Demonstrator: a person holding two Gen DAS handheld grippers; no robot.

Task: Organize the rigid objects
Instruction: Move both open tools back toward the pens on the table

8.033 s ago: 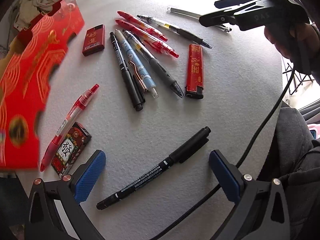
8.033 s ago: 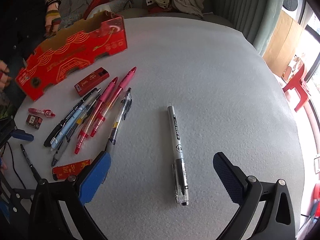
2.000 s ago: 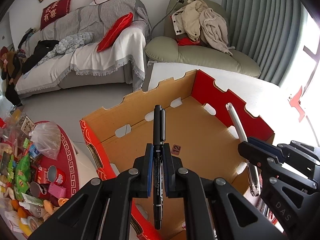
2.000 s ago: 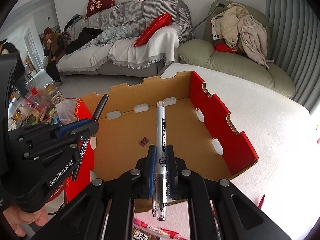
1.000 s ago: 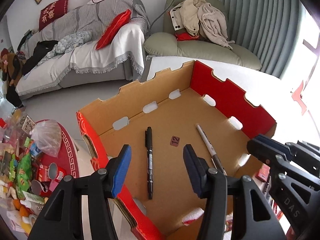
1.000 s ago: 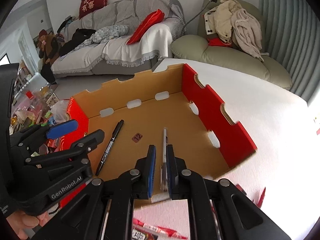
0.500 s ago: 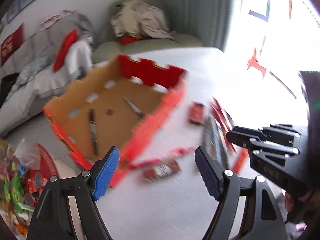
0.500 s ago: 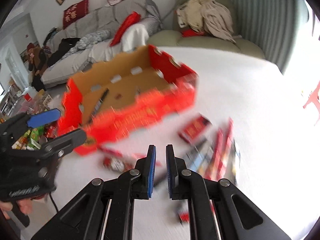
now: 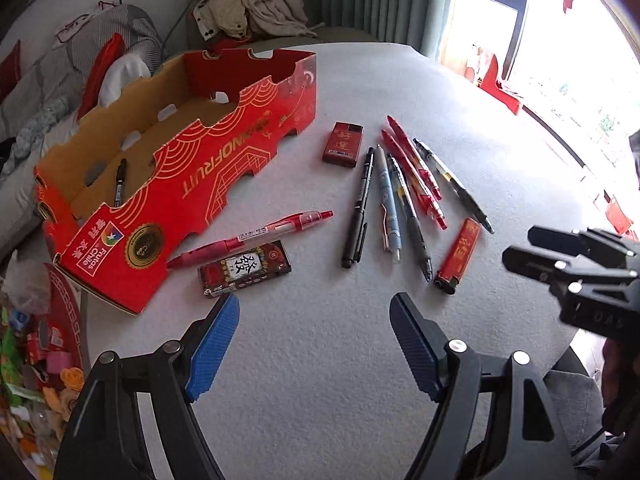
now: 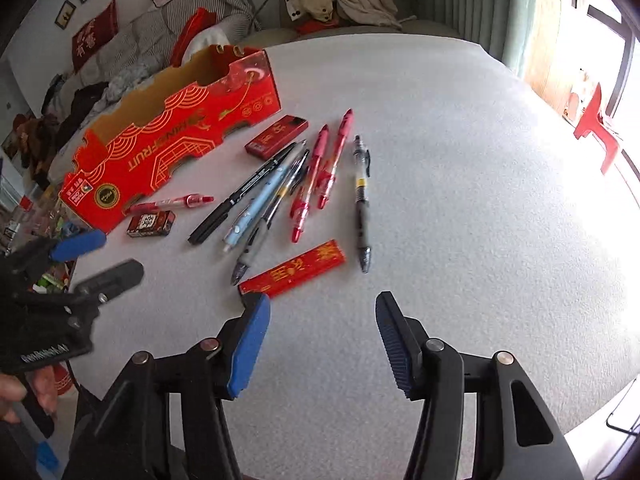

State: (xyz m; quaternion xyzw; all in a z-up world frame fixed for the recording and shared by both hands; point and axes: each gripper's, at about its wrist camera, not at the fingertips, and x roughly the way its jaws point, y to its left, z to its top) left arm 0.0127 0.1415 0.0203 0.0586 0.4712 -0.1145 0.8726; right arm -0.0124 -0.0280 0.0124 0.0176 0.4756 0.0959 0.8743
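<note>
A red cardboard box stands on the left of the white table, with a black marker lying inside. A red pen and a small patterned case lie by its near corner. Further right are a red card box, several pens side by side and a red lighter. My left gripper is open and empty over bare table. My right gripper hovers just short of the lighter; its jaws are opening with nothing between them.
The table's right half is bare white felt up to its round edge. A sofa and an armchair with clothes stand behind the box. Cluttered floor items lie beyond the left table edge. A hand holds the left gripper.
Both grippers have swung away from above the box to over the table near the pens. The right jaws, shut before, now stand apart. The left jaws have widened a little.
</note>
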